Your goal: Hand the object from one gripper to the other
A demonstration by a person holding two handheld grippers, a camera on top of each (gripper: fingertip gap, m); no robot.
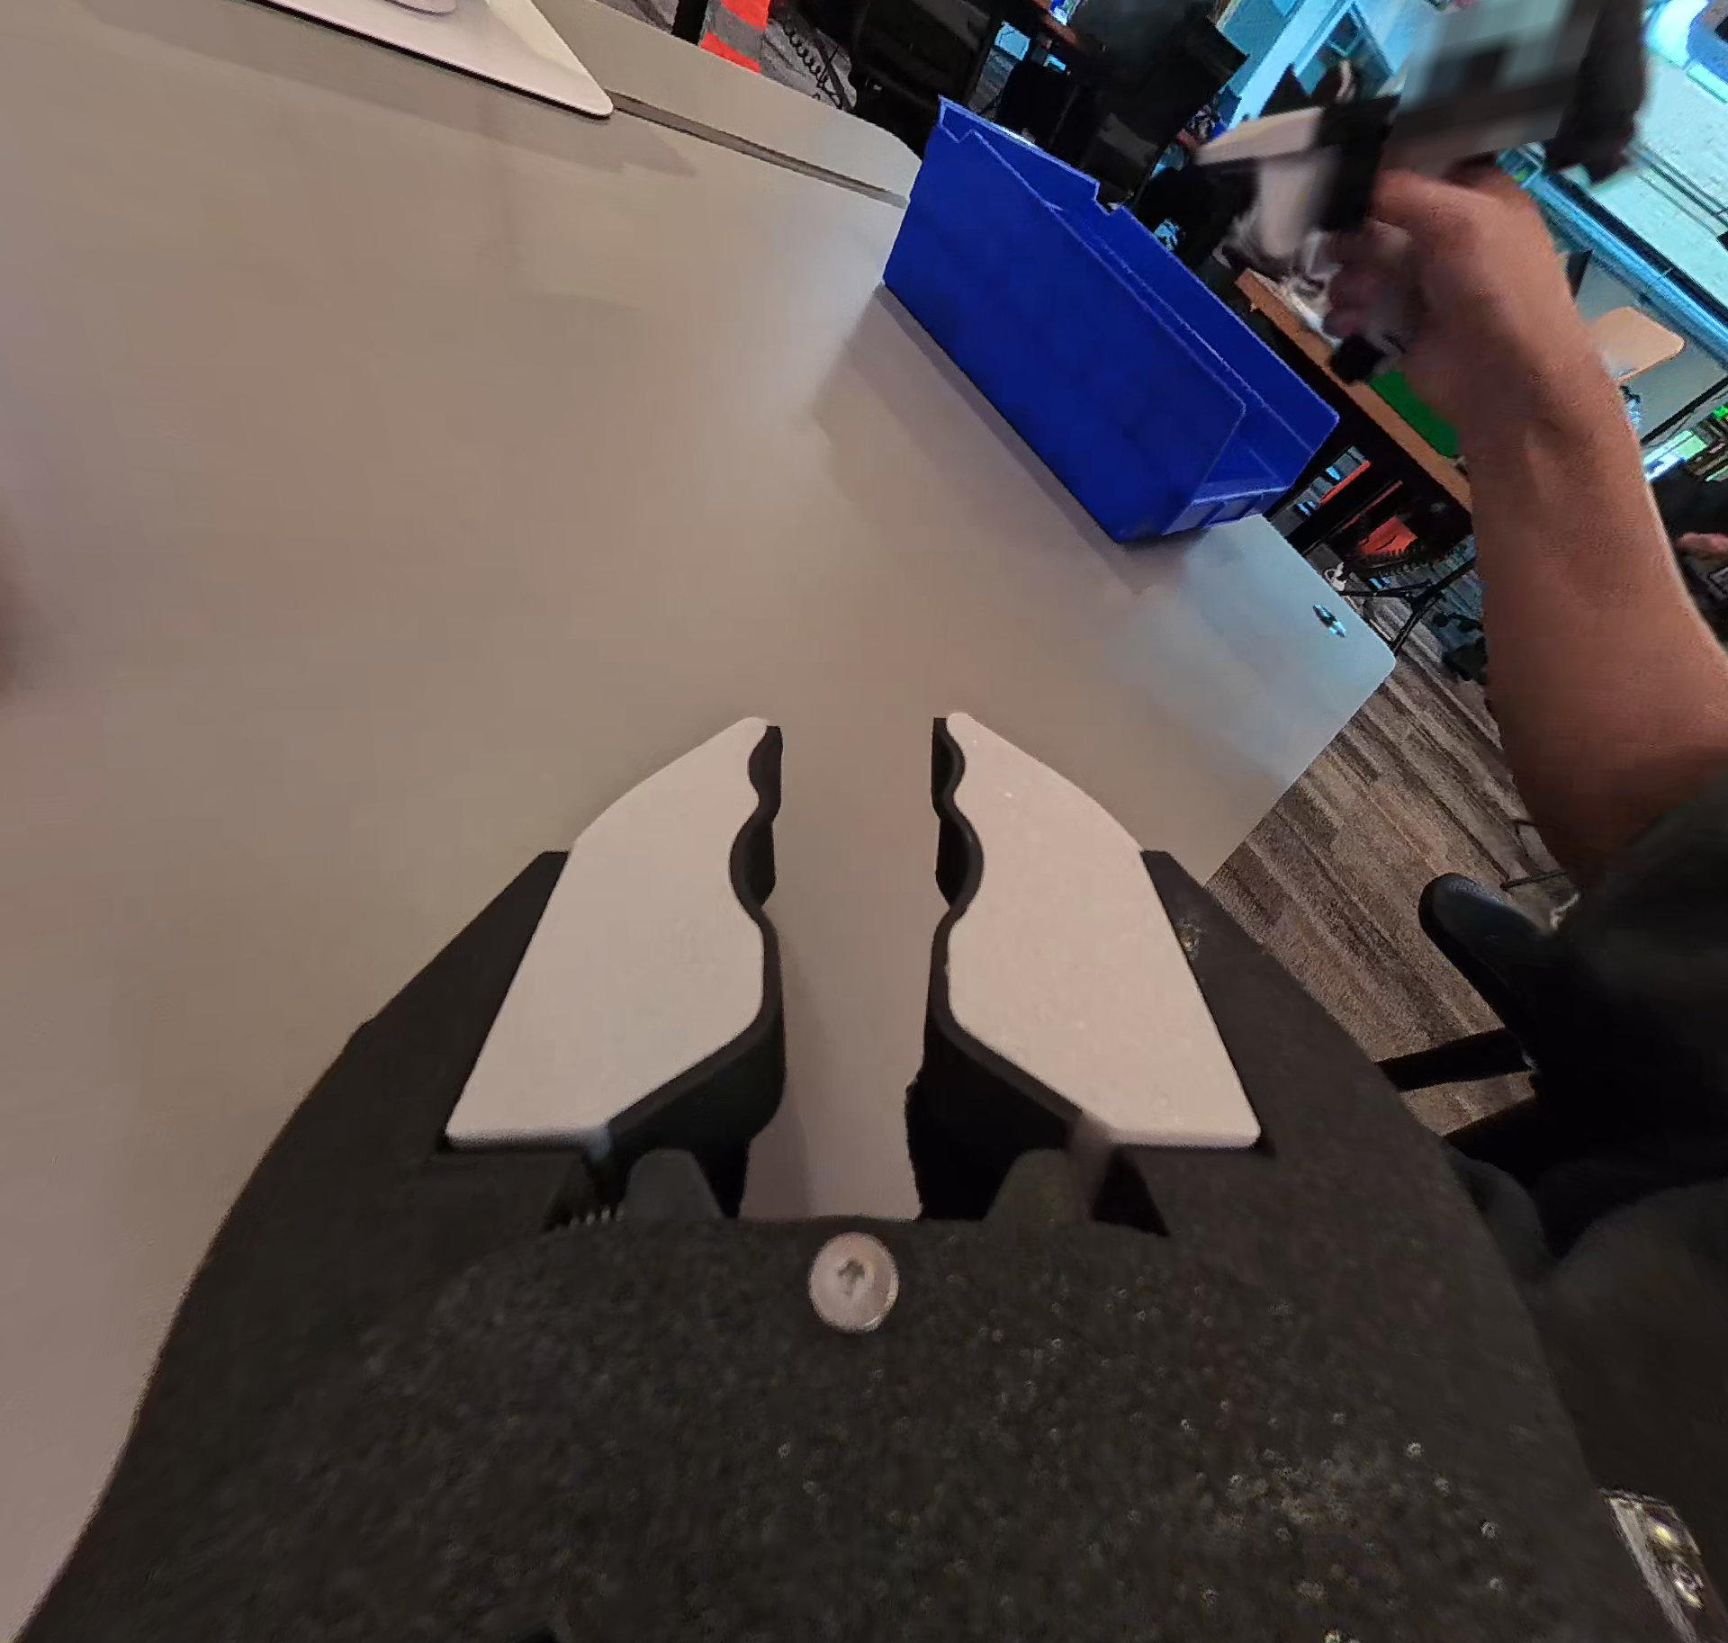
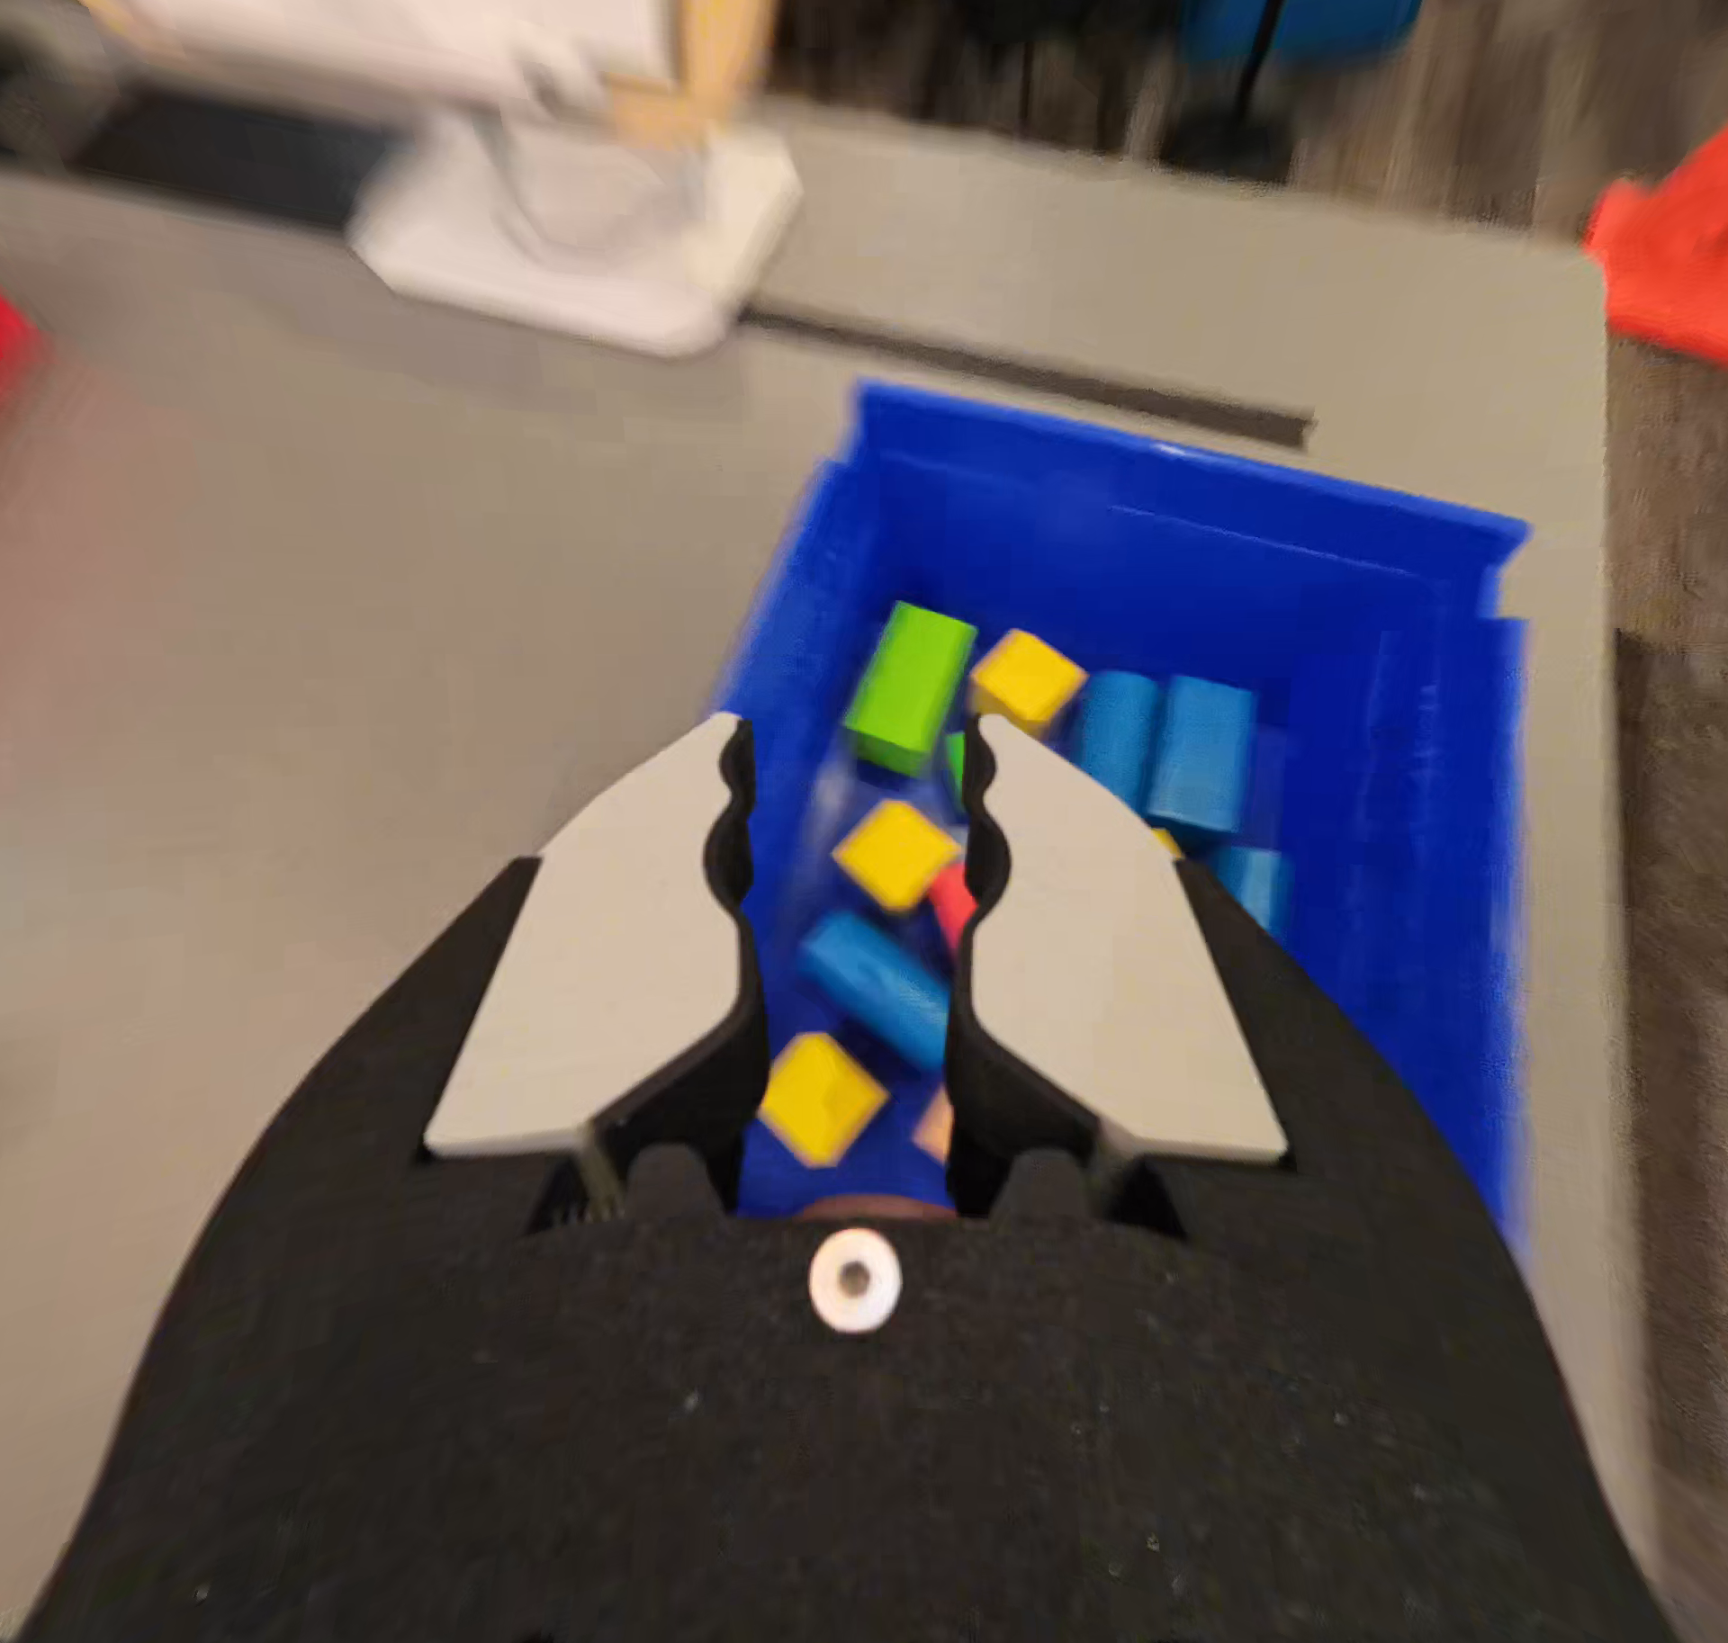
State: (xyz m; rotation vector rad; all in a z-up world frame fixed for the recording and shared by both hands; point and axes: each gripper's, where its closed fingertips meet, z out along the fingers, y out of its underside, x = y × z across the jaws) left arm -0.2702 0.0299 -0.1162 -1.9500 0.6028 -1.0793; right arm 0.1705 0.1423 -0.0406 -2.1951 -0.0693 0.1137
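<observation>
Hovering above the blue bin (image 2: pixel 1169 551), the right gripper (image 2: pixel 856 738) has its fingers spread apart with nothing between them, pointed down at the jumble of wooden blocks inside. The view from it is smeared, so it looks to be on the move. Within the bin I can make out a green block (image 2: pixel 912 687) toward the far end, yellow cubes such as the one (image 2: pixel 896 855) showing in the gap between the fingers, some blue cylinders (image 2: pixel 1202 752) on the bin's right side, and a sliver of something red (image 2: pixel 952 911) tucked against the right finger.

Away from the bin on its left side, the left gripper (image 1: pixel 856 738) sits low over the grey table (image 1: pixel 374 476), also released and empty, its jaws parted over bare tabletop. From there the bin (image 1: pixel 1075 345) stands near the table's far right edge, and the person's hand (image 1: pixel 1459 308) holds the other tool up above it, partly hidden by a mosaic patch.

So the handover has not begun; no object is in either tool yet, and the task's thing is one of the blocks in the bin, which one I cannot tell. This reads as the pick-up step. Next, I would judge, the right tool must drop into the bin, straddle a single block without snagging its neighbours, and clench on it before lifting it out toward the waiting left tool.
</observation>
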